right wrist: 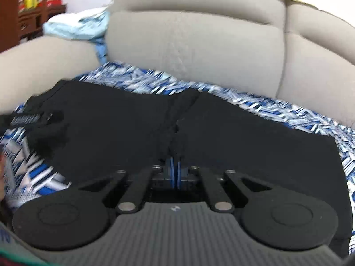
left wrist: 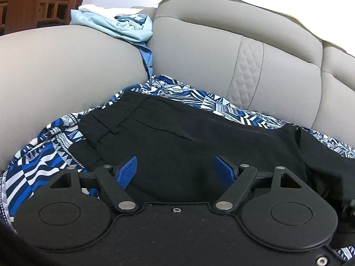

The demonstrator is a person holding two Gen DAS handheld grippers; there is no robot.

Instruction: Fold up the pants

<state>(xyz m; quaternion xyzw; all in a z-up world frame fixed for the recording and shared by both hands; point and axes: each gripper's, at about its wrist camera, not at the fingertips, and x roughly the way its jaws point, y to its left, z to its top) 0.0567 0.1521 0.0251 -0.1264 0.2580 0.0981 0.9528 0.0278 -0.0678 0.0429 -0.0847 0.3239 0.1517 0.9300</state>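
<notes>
Black pants (left wrist: 177, 137) lie spread on a blue-and-white patterned cloth (left wrist: 44, 161) on a grey sofa seat. Their elastic waistband (left wrist: 124, 106) is at the upper left in the left wrist view. My left gripper (left wrist: 175, 168) is open, its blue pads on either side of a hump of black fabric. In the right wrist view, which is blurred, the pants (right wrist: 244, 137) fill the middle. My right gripper (right wrist: 174, 166) is shut on a pinched fold of the black pants, with wrinkles running up from the pads. The left gripper (right wrist: 33, 119) shows at the far left.
The grey sofa backrest (left wrist: 199, 51) rises behind and an armrest (left wrist: 66, 71) stands at the left. A pile of light blue and white clothes (left wrist: 115, 24) sits on top of the armrest. Wooden furniture (left wrist: 33, 4) stands beyond it.
</notes>
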